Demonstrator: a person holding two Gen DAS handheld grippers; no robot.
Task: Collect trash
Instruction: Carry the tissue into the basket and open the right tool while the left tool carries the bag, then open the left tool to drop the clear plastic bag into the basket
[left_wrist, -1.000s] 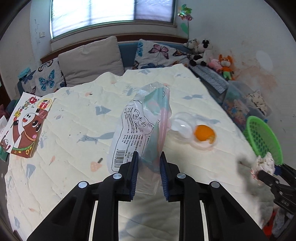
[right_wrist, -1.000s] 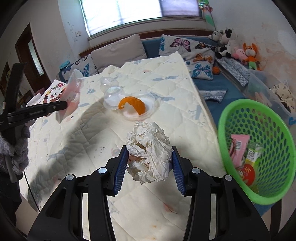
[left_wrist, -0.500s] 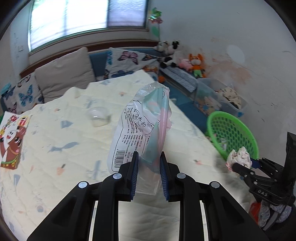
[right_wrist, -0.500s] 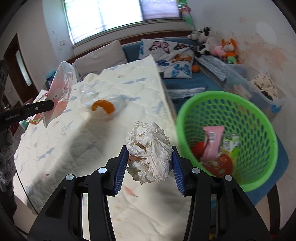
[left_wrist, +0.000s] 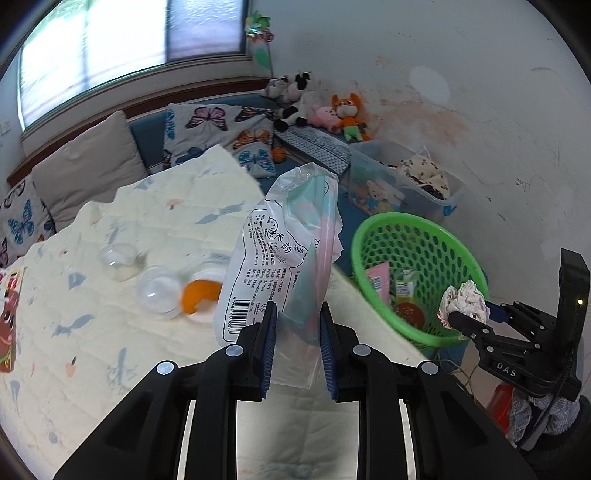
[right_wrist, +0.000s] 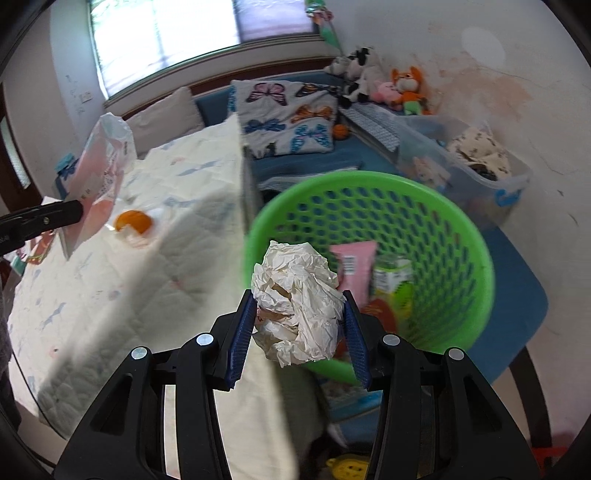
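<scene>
A quilt-covered table (left_wrist: 155, 229) filled the left of my view, with clear cups (left_wrist: 155, 291) and an orange peel (left_wrist: 199, 291) lying at nine o'clock from my left gripper (left_wrist: 295, 343). Butterfly cushions (left_wrist: 218, 133) and plush toys (left_wrist: 325, 110) lined the bench at twelve o'clock. The green basket (right_wrist: 461, 236) stood just off the table's edge, already holding a pink wrapper (right_wrist: 354, 266) and a drink carton (right_wrist: 391, 277). Nothing lay between my grippers and the basket. My left gripper was clamped on a plastic bag (left_wrist: 291, 243), which stood upright above the table. My right gripper (right_wrist: 299, 325) squeezed a crumpled paper ball (right_wrist: 299, 302), held over the basket's near rim at six o'clock.
</scene>
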